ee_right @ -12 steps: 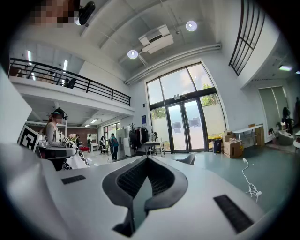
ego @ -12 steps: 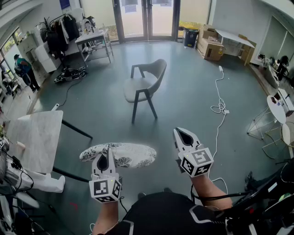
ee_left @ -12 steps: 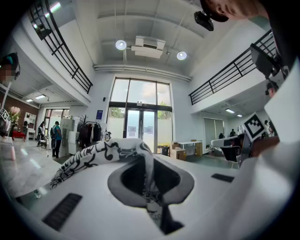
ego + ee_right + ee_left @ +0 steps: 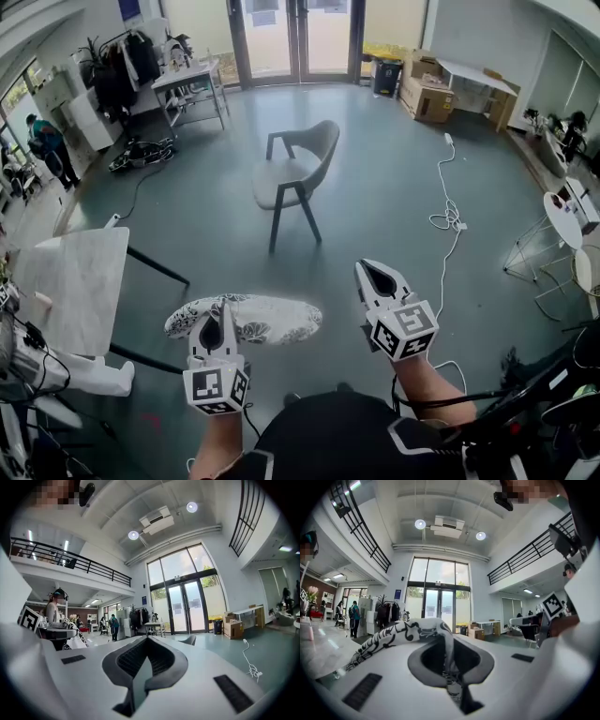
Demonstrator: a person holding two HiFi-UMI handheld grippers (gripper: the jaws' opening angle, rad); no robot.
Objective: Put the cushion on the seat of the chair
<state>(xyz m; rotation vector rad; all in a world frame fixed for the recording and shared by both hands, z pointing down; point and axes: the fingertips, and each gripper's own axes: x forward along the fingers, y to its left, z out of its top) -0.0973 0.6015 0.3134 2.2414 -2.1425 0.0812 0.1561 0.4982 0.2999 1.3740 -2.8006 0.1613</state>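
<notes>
The cushion (image 4: pixel 251 319), white with a black floral print, hangs level in front of me, low in the head view. My left gripper (image 4: pixel 214 326) is shut on its near edge; in the left gripper view the printed fabric (image 4: pixel 405 632) runs down into the closed jaws of the left gripper (image 4: pixel 449 670). My right gripper (image 4: pixel 377 274) is to the right of the cushion, apart from it, shut and holding nothing. The grey chair (image 4: pixel 295 173) stands on the floor farther ahead with a bare seat. It shows small in the right gripper view (image 4: pixel 190 640), beyond the right gripper (image 4: pixel 140 667).
A marble-topped table (image 4: pixel 75 281) is close on my left. A white cable (image 4: pixel 450 211) trails over the floor right of the chair. Cardboard boxes (image 4: pixel 431 98) and a desk (image 4: pixel 192 80) stand near the glass doors. A round white table (image 4: pixel 565 220) is at the right. A person (image 4: pixel 45 139) stands far left.
</notes>
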